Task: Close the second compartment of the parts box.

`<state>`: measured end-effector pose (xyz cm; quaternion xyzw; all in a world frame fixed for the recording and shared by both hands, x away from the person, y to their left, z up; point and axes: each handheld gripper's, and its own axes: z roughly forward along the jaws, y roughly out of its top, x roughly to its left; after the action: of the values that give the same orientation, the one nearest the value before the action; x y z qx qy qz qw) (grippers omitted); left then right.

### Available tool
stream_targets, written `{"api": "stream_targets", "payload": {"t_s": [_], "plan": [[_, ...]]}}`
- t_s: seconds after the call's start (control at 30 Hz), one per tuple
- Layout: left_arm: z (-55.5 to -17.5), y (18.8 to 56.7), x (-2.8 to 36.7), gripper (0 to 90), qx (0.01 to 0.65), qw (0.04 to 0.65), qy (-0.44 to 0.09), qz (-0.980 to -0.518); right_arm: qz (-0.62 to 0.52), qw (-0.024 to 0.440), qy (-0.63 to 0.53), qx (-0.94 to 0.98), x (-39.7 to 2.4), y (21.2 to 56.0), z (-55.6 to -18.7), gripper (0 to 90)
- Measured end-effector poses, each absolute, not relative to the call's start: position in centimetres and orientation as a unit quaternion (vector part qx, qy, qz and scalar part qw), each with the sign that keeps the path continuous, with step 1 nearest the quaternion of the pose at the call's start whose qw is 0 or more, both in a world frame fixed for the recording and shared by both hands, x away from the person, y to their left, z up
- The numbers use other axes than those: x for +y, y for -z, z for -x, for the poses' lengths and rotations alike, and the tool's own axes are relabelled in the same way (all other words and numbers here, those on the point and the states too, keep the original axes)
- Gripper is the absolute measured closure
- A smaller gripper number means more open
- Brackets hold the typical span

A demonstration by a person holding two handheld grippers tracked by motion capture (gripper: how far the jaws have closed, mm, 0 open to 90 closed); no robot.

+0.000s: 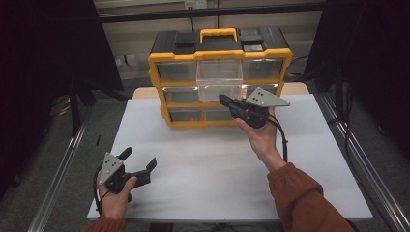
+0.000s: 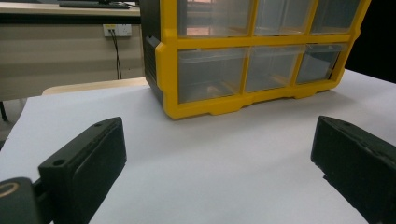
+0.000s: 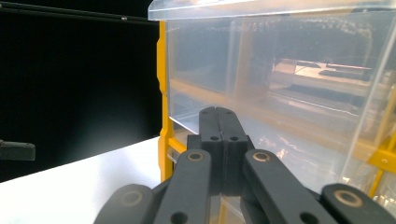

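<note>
Clear drawer juts out mid-frame; closed, empty right tongs press its front, ready to push. Left tongs gape, empty, lower left.

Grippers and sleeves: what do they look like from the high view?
Both tongs are black, the left tongs and the right tongs alike. Each carries a grey three-cornered plate dotted with small holes. A black cable trails from the right one. The sleeves are rust-orange.
</note>
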<state>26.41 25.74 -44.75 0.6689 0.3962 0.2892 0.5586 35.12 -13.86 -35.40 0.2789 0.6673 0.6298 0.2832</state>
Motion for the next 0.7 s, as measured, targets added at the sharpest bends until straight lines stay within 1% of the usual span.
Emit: {"api": "stream_targets", "payload": {"t_s": [0.7], "plan": [[-26.42,44.68,25.66,3.3,0.389,0.561,-0.29,-0.67,-0.278,0.288,-0.63,0.665,-13.78,35.0,-35.5,90.0]]}}
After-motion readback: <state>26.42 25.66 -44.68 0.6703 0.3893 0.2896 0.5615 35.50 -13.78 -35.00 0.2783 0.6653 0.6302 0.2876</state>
